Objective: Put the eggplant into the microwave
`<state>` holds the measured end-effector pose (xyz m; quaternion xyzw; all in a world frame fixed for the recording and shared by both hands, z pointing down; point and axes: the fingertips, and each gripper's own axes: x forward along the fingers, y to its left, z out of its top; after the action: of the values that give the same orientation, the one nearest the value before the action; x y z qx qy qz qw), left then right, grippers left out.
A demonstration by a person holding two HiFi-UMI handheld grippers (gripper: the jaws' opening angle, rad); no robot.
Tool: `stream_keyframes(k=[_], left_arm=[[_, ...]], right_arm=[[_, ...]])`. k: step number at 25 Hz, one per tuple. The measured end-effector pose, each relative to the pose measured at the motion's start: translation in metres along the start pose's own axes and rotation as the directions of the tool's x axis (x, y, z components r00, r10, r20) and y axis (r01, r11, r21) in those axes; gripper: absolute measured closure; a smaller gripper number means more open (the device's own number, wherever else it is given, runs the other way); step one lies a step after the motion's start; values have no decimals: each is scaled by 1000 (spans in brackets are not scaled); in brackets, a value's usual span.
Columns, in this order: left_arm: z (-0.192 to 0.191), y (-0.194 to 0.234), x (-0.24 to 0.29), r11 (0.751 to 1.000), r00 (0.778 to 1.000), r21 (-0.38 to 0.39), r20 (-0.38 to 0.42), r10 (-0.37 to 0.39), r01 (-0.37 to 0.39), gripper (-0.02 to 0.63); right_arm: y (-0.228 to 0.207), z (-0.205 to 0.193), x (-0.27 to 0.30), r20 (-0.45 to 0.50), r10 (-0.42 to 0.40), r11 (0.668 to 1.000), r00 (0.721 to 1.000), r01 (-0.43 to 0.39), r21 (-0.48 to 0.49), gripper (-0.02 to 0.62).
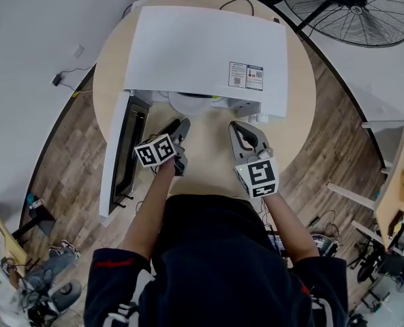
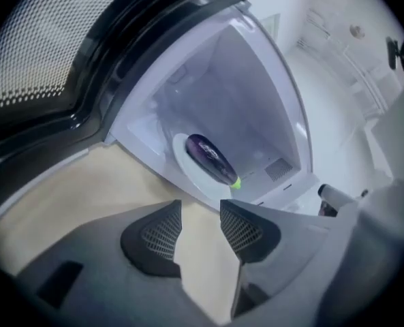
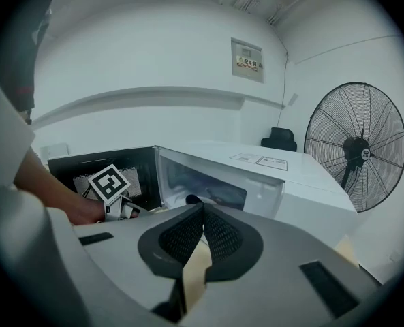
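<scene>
The purple eggplant (image 2: 212,159) with a green stem lies on the white plate (image 2: 184,165) inside the open white microwave (image 1: 202,53). My left gripper (image 2: 200,213) is just outside the microwave's opening, its jaws apart with nothing between them and the eggplant a short way beyond. In the head view the left gripper (image 1: 178,128) sits beside the open door (image 1: 116,155), and the microwave's top hides the eggplant. My right gripper (image 1: 242,133) hovers over the table in front of the microwave's right half. In its own view the right gripper (image 3: 202,211) is shut and empty.
The microwave stands on a round wooden table (image 1: 208,162), its door swung out to the left. A large black fan (image 1: 355,9) stands on the floor behind right. A chair and cables are on the floor at the left.
</scene>
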<state>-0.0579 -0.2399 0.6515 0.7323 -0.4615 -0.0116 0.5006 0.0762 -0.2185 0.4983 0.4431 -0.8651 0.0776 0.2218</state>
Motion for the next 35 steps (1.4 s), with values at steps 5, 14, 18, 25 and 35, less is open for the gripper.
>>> stream_keyframes(k=[5,14,18,25,35], left_arm=[[-5,-6,-3,988,997,145,-33,63,-58,497],[-4,-18,6,948,991,301,-50,120,-100,580],[-1,-20,11,930,986,348,-70,150,-117,586],[2,-18,20,918,981,372,-74,179,-140,588],[15,-17,34,912,980,380,-61,190,-153,588]], right_arm=[[1,-1,1,-7,3,1000,1000,-3,0,584],[0,-2,3,-10,4,1000,1000,-4,12,584],[-1,-4,3,-18,-1,1000,1000,1,10,584],[-2,-7,4,-25,-6,1000,1000,6,19,584],[-5,-8,5,-39,-14,999,999,15,28,584]])
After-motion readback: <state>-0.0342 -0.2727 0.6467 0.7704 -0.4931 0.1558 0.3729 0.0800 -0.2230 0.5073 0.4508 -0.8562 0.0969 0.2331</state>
